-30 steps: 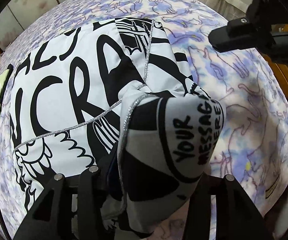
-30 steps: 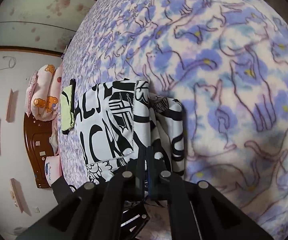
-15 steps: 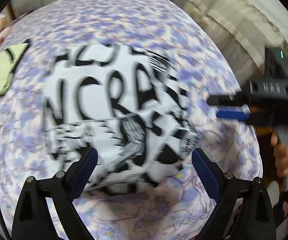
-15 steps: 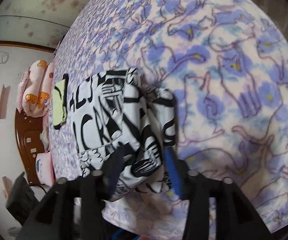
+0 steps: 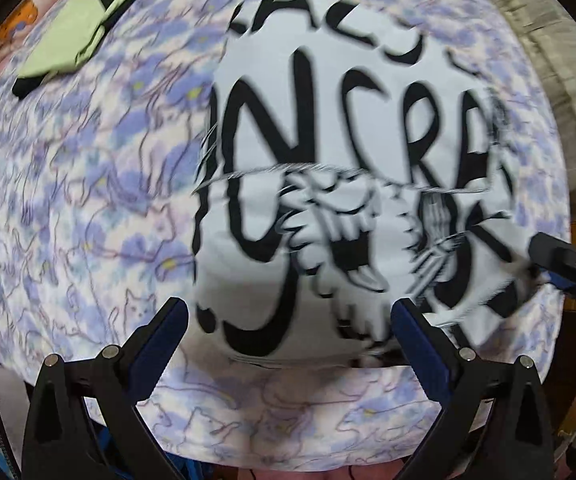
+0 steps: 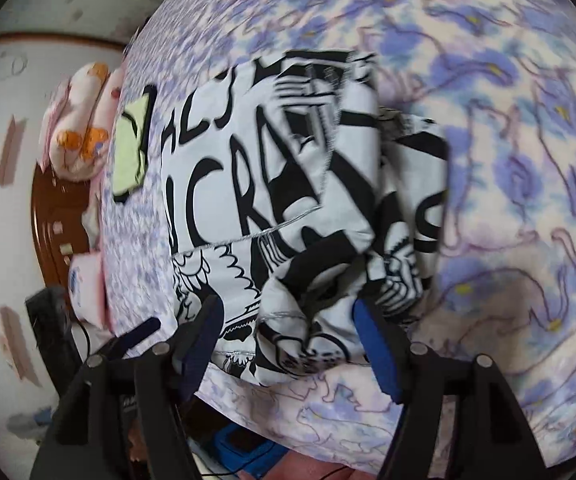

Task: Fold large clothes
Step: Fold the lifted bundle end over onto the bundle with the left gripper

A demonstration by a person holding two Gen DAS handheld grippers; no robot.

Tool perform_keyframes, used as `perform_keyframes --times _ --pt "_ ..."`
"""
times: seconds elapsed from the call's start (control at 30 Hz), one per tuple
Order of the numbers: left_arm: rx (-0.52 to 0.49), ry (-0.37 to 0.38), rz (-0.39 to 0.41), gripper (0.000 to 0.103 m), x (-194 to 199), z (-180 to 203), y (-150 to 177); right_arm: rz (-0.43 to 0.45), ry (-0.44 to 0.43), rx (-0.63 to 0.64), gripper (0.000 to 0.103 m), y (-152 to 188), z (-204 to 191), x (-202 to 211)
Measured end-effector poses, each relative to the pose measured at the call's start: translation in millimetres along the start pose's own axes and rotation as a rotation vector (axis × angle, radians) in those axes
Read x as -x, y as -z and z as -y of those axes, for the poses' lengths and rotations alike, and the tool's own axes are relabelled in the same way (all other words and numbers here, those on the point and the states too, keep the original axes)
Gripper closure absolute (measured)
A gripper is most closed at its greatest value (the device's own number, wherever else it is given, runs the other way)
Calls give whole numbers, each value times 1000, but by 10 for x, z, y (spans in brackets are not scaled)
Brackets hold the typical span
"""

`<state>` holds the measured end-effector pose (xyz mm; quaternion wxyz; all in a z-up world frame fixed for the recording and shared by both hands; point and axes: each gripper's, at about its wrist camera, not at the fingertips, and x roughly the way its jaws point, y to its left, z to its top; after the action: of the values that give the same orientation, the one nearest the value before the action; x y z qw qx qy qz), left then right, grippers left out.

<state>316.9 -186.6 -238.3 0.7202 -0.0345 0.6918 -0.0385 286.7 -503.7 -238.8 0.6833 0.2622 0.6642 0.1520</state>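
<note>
Left wrist view
Garment: black-and-white printed garment (image 5: 352, 184) folded flat on the purple cat-print bedspread (image 5: 88, 208).
Left gripper (image 5: 288, 320): jaws wide apart, just opened further, above the garment's near edge, not gripping it.

Right wrist view
Right gripper (image 6: 288, 316): jaws apart, just been opening; bunched garment (image 6: 272, 184) corner between the fingers, pads clear.

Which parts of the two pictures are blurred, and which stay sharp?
Left wrist view: the garment and the bedspread are smeared by motion, its lettering streaked; the left gripper, jaws wide open, stays sharp. Right wrist view: milder blur on the garment and the pillows; the right gripper is crisp. Both views bulge at the rim from the fisheye lens.
</note>
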Motion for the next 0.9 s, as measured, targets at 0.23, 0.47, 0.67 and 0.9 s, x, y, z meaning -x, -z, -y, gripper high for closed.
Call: perform_keyframes --times 0.23,0.47,0.67,0.9 --pt "36 32 -41 2 -189 -117 -23 -42 109 78 77 91 -27 -138" --pt "-4 8 -36 7 -232 -165 -45 -72 73 -15 89 399 311 -276" --pt "59 78 -48 24 -345 -275 22 -17 100 -26 90 536 416 -398" --pt "51 36 -65 25 -521 -313 27 -16 170 -16 89 514 429 -682"
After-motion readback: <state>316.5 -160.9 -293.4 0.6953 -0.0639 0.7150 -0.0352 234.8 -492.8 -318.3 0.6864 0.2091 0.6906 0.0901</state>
